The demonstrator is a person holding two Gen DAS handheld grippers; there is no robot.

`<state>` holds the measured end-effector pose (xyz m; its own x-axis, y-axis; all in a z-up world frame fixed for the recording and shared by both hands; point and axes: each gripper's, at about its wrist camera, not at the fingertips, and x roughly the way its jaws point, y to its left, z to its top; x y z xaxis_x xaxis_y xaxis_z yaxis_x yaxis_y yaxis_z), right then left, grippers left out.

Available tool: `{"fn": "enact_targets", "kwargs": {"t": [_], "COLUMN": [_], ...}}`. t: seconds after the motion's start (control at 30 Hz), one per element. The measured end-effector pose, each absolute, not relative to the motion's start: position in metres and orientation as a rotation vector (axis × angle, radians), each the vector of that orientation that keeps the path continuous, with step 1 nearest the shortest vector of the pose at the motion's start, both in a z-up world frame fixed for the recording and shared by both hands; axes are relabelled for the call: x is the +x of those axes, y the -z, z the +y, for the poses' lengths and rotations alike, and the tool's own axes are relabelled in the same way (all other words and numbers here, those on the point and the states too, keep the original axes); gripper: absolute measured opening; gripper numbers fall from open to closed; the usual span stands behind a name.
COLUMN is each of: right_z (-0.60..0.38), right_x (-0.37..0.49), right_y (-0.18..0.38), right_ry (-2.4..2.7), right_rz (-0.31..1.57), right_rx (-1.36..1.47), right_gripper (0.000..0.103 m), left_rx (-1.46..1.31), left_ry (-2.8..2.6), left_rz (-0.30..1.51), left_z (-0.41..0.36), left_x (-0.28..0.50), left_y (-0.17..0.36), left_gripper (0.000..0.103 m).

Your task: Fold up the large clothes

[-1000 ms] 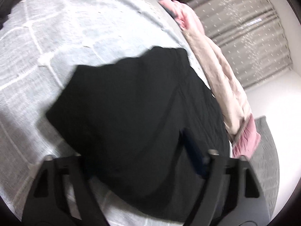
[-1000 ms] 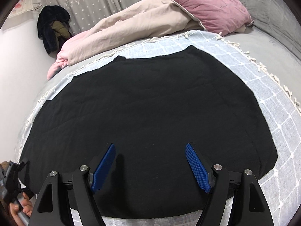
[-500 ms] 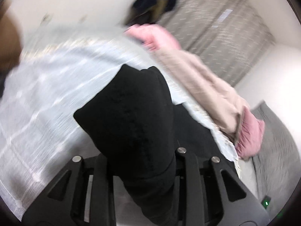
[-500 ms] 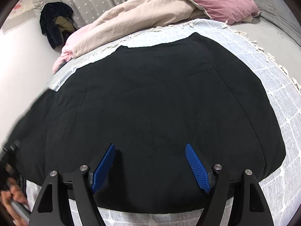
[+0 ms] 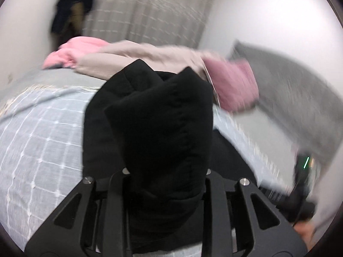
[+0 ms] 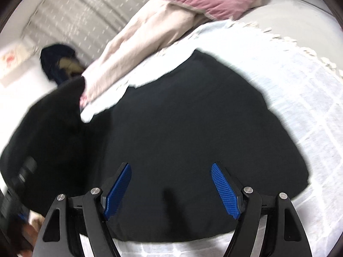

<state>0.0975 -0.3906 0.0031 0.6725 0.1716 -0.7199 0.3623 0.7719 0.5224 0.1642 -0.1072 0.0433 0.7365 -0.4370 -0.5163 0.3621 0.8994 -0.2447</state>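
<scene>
Left gripper clamped on bunched black garment, lifted above checked blanket. Right gripper hovering over garment, jaws apart, empty.

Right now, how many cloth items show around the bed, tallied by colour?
Black: 1, the garment
Pink and beige: 1, the quilt
Pale blue check: 1, the blanket
Dark navy: 1, the hanging jacket
Grey: 1, the curtain
Total: 5

Soft even indoor light, no glare, heavy motion blur both views, fisheye bending w/ dark vignette at edges
</scene>
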Motion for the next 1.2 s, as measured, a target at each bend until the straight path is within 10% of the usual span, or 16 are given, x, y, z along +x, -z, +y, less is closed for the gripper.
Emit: {"fn": "enact_targets", "kwargs": {"t": [0.3,0.47,0.63,1.2], "right_z": [-0.436,-0.425,-0.418,-0.411], "right_x": [0.085,0.088,0.09,0.097], "right_y": [0.005,0.001,0.002,-0.005], "right_ry": [0.203,0.206,0.199,0.235], "right_rz": [0.815,0.82,0.831,0.819], "right_rx": [0.846,0.802,0.784,0.674], "right_gripper": [0.078,0.078,0.078,0.078], "left_rx": [0.19,0.138,0.093,-0.094], "left_ry": [0.589,0.628,0.718,0.561], "left_rz": [0.798,0.845,0.859,0.642], "left_z": [-0.174,-0.163,-0.152,-0.036], "left_x": [0.156,0.16,0.149,0.127], "left_y": [0.043,0.03,0.011,-0.027], "left_gripper": [0.03,0.036,0.063,0.082]}}
